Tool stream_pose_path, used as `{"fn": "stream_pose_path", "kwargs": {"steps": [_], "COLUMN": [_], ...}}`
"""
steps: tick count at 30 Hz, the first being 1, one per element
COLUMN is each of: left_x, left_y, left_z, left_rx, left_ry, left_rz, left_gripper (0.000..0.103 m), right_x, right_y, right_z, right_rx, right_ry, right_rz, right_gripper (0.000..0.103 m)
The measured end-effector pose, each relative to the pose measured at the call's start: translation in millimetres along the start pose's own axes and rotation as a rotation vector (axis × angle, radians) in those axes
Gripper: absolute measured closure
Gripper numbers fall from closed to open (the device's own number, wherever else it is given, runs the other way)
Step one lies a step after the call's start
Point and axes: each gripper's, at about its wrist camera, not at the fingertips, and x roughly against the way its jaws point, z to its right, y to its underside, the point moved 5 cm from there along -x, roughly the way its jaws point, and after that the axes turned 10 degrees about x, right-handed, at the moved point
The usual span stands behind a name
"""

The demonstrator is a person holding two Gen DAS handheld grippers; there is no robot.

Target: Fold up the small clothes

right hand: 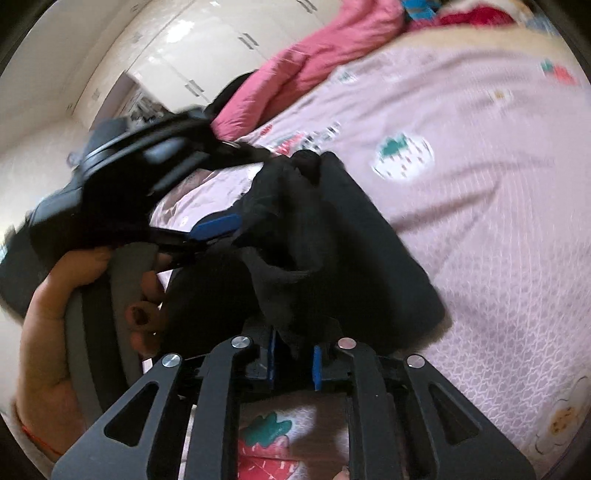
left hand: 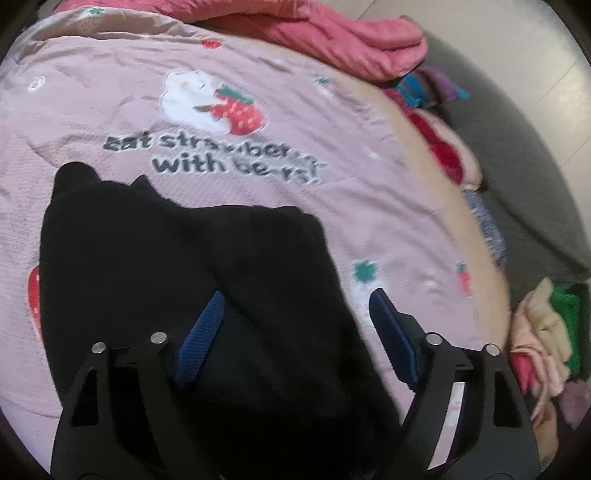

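Observation:
A small black garment [left hand: 177,273] lies on the pink strawberry-print bedspread [left hand: 258,177]. My left gripper [left hand: 295,302] is open above the garment's right edge, its blue left finger [left hand: 203,336] over the cloth and its right finger [left hand: 391,332] over the bedspread. In the right wrist view my right gripper [right hand: 293,360] is shut on a raised fold of the black garment [right hand: 332,240]. The left gripper [right hand: 218,225] shows there too, held by a hand [right hand: 74,295], with its blue pad against the garment's far side.
A rumpled pink-red quilt [left hand: 332,33] lies at the bed's far end. Colourful clothes [left hand: 428,92] sit along the right edge, with more [left hand: 546,332] piled lower right. White wardrobe doors [right hand: 192,55] stand behind the bed.

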Motion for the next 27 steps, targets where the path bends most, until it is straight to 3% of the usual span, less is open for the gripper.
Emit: {"fn": "stream_pose_path", "kwargs": {"steps": [3,5,9,13,17,18,19,20,21,24,27], "left_x": [22.9,39.6,70.4,77.7,69.2,67.5,66.3,66.7,67.1,68.3,67.3], "left_y": [0.0,2.4,13.2,23.9,37.3,39.5,40.9,41.8,42.4,43.7,47.8], "left_z": [-0.5,-5.2,-31.2,-56.7,-70.4,-72.1,-73.5,-74.0,-74.4,-70.9,-62.2], "left_rx": [0.023,-0.003,-0.075,-0.129,-0.163,-0.169,-0.168,-0.166,-0.163,-0.164,-0.181], "left_ry": [0.081,0.073,-0.062,-0.185,-0.228,-0.232,-0.231,-0.228,-0.226,-0.214,-0.180], "left_rz": [0.049,0.090,0.162,0.182,0.143,0.142,0.141,0.142,0.144,0.143,0.132], "left_gripper": [0.023,0.023,0.020,0.020,0.020,0.019,0.017,0.016,0.016,0.016,0.015], "right_x": [1.3,5.1,11.6,-2.2,-23.6,-30.2,-33.9,-35.6,-35.9,-27.8,-17.8], "right_y": [0.0,-2.2,-19.5,-49.6,-59.6,-61.8,-63.9,-66.7,-68.8,-77.6,-89.6], "right_z": [8.1,4.1,-9.1,-25.5,-26.0,-22.0,-21.4,-19.7,-18.4,-22.0,-24.2], "right_rx": [-0.083,-0.092,-0.056,0.052,0.052,0.062,0.074,0.084,0.101,0.153,0.246], "right_ry": [-0.079,-0.134,-0.209,-0.183,-0.162,-0.138,-0.135,-0.132,-0.122,-0.115,-0.053], "right_rz": [-0.038,-0.073,-0.122,-0.175,-0.231,-0.242,-0.240,-0.228,-0.209,-0.156,-0.098], "right_gripper": [0.081,0.071,0.030,0.029,0.029,0.030,0.041,0.057,0.084,0.086,0.086]}}
